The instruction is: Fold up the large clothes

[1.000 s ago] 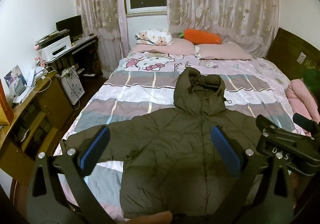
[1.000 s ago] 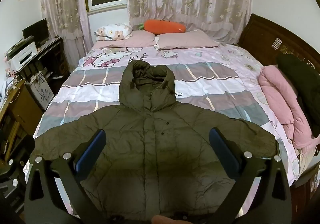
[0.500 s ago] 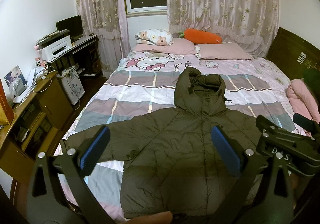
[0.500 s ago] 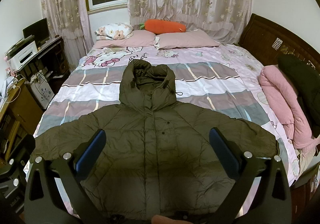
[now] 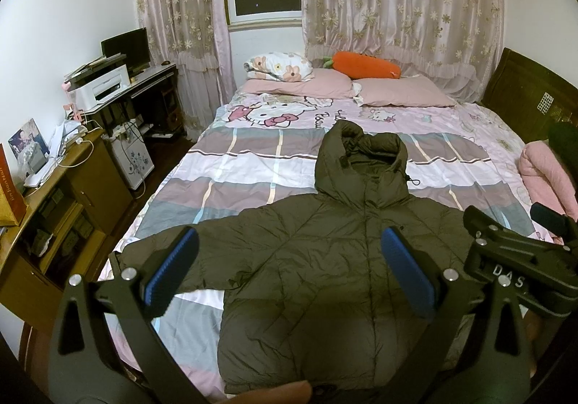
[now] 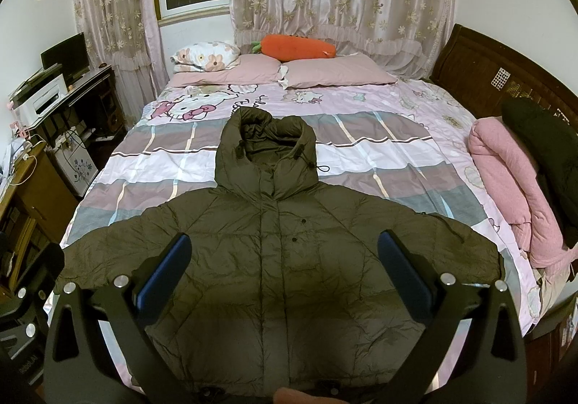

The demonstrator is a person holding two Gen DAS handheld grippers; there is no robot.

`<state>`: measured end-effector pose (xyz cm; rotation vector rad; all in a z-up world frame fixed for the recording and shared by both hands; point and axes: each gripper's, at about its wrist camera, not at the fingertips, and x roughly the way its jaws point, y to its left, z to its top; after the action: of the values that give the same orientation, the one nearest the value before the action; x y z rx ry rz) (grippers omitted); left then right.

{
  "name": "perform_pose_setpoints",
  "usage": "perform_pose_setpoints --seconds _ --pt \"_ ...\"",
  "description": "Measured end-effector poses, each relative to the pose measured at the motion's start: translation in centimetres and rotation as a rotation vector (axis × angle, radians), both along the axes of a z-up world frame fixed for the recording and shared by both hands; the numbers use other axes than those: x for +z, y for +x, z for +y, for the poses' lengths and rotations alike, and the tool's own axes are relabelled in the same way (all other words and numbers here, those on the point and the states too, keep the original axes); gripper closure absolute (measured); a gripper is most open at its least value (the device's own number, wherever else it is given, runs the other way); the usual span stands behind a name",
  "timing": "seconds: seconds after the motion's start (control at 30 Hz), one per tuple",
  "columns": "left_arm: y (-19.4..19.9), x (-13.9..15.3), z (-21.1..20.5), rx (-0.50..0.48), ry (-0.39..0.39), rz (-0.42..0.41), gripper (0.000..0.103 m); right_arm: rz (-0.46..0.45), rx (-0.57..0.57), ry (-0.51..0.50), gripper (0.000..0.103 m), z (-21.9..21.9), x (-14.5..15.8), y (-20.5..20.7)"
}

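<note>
Puffy olive jacket [image 6: 274,259] sprawls flat on the bed [image 6: 361,158], just ahead of both claws. Left gripper [image 5: 289,270] and right gripper [image 6: 285,270] gape wide, empty. Soft, light, slippery-looking shell; I'd pinch a sleeve cuff.

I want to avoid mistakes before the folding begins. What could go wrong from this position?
1. The jacket is puffy and looks slick, so a sleeve might slip from the open right gripper or spring back unfolded.
2. The hem reaches the bed edge, so pulling could drag it off.
3. The hood drawcord may snag.
</note>
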<state>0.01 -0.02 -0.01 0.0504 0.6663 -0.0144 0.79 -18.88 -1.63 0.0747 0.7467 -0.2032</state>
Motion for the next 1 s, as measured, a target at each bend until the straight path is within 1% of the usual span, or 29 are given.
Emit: perform_pose_setpoints --seconds 1.0 --pt "0.0 -0.01 -0.01 0.001 0.003 0.001 0.002 0.003 0.0 0.0 0.001 -0.05 -0.33 0.18"
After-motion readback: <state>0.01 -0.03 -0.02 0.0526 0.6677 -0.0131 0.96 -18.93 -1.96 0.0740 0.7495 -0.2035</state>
